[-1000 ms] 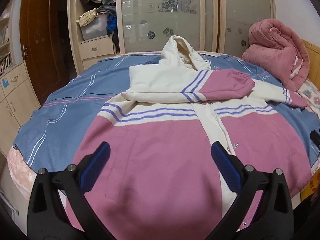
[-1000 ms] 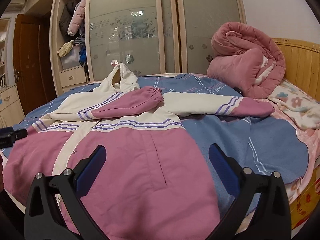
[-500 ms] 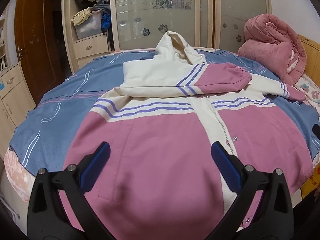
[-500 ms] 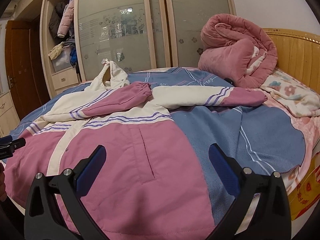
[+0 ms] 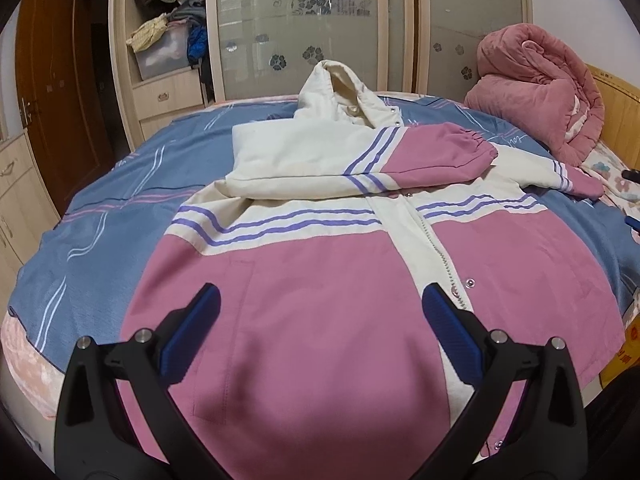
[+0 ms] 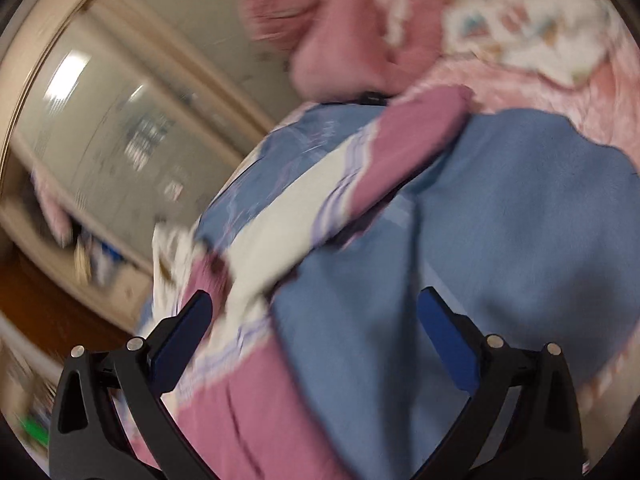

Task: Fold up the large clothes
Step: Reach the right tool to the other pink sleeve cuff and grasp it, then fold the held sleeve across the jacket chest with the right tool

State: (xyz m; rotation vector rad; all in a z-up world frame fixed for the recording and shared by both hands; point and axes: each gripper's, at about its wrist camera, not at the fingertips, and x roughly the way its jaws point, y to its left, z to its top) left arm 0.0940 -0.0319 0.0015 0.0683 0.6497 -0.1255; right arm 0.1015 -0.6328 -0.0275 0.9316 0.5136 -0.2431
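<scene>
A pink and cream hooded jacket [image 5: 328,280] with purple stripes lies face up on the bed. Its left sleeve [image 5: 400,156] is folded across the chest. Its right sleeve [image 5: 560,172] stretches out to the right; it also shows in the blurred right wrist view [image 6: 360,176]. My left gripper [image 5: 320,320] is open and empty above the jacket's lower front. My right gripper [image 6: 314,320] is open and empty, tilted, over the blue bedcover [image 6: 500,240] beside the jacket's right side, short of the outstretched sleeve.
A rolled pink quilt [image 5: 540,88] sits at the bed's far right by the wooden headboard [image 5: 624,116]. A wardrobe with glass sliding doors [image 5: 300,28] and open shelves stands behind the bed. A wooden door [image 5: 52,80] is at left.
My right gripper has swung right and rolled sharply, now blurred and facing the outstretched sleeve. My left gripper has moved a little closer over the jacket. Both stay open.
</scene>
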